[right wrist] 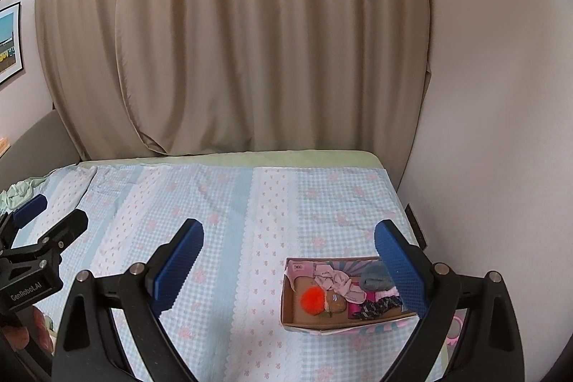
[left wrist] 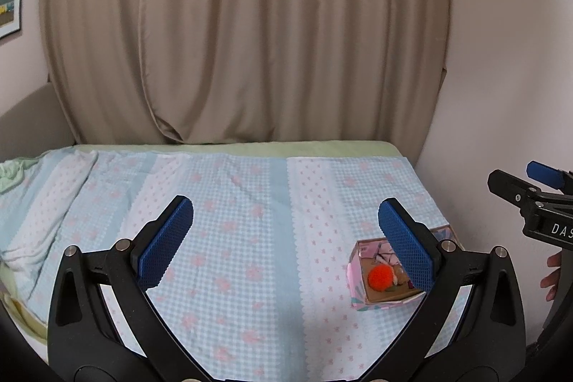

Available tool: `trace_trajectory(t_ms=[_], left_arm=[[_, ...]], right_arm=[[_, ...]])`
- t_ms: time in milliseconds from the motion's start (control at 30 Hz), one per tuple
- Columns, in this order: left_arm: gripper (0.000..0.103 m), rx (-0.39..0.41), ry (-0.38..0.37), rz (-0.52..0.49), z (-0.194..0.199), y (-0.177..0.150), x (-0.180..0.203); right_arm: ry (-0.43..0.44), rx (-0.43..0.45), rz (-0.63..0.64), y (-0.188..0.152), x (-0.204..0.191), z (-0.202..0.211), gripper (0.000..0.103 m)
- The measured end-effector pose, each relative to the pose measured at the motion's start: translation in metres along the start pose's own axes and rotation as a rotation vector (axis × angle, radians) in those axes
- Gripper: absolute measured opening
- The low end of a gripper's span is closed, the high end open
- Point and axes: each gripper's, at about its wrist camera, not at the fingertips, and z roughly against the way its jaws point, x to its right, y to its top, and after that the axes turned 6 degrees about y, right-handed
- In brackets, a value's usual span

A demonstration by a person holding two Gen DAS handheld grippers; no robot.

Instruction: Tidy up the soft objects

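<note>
Both grippers, left [left wrist: 286, 235] and right [right wrist: 289, 256], hung with jaws wide apart, empty, above the blue-checked bedspread [right wrist: 222, 203]; the open pink cardboard box [right wrist: 286, 299] held an orange pompom [right wrist: 312, 300].

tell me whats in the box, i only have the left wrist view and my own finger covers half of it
Observer: Beside the orange pompom, the box holds a grey-blue soft piece at its far right.
Operator: anything else in there
Observer: A pale pink crumpled cloth lies in the middle, a dark patterned fabric near the front.
Operator: is the right gripper holding anything
Observer: No, the right gripper is open and empty above the bedspread.
</note>
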Motion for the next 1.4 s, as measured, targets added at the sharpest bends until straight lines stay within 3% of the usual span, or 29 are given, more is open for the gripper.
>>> trace_trajectory(t_ms=[1400], left_arm=[[0.103,0.035,0.025,0.019,0.0027,-0.0019,0.0061]], right_arm=[[0.005,0.024,-0.001,-0.0022,0.0041,-0.0034,0.095]])
